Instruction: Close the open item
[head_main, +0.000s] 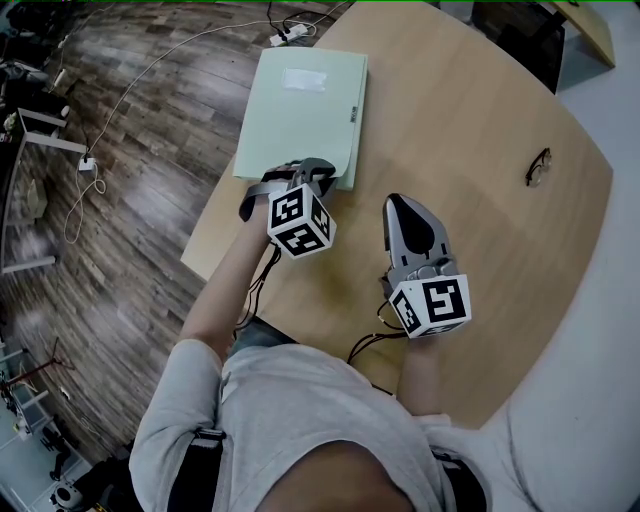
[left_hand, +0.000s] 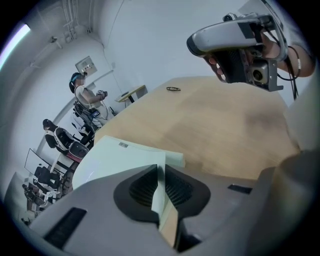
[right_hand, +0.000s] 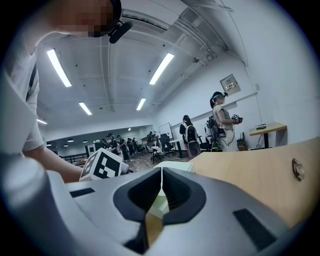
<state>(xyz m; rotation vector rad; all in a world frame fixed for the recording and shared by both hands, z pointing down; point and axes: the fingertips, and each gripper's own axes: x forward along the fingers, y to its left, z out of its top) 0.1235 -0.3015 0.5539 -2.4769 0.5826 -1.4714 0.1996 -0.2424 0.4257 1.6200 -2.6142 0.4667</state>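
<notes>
A pale green folder (head_main: 300, 110) lies flat on the wooden table (head_main: 470, 120) near its left edge, with a white label on its cover. My left gripper (head_main: 308, 178) is at the folder's near right corner. In the left gripper view the jaws (left_hand: 159, 167) are shut on a thin green sheet of the folder (left_hand: 120, 160), which stands on edge between the pads. My right gripper (head_main: 395, 202) hovers over bare table to the right of the folder, shut with nothing between its jaws (right_hand: 161, 170). The folder (right_hand: 176, 167) shows just past them.
A pair of glasses (head_main: 538, 166) lies near the table's far right edge. A power strip and cables (head_main: 285, 35) lie on the wooden floor past the folder. Several people and desks fill the room behind (right_hand: 220, 125).
</notes>
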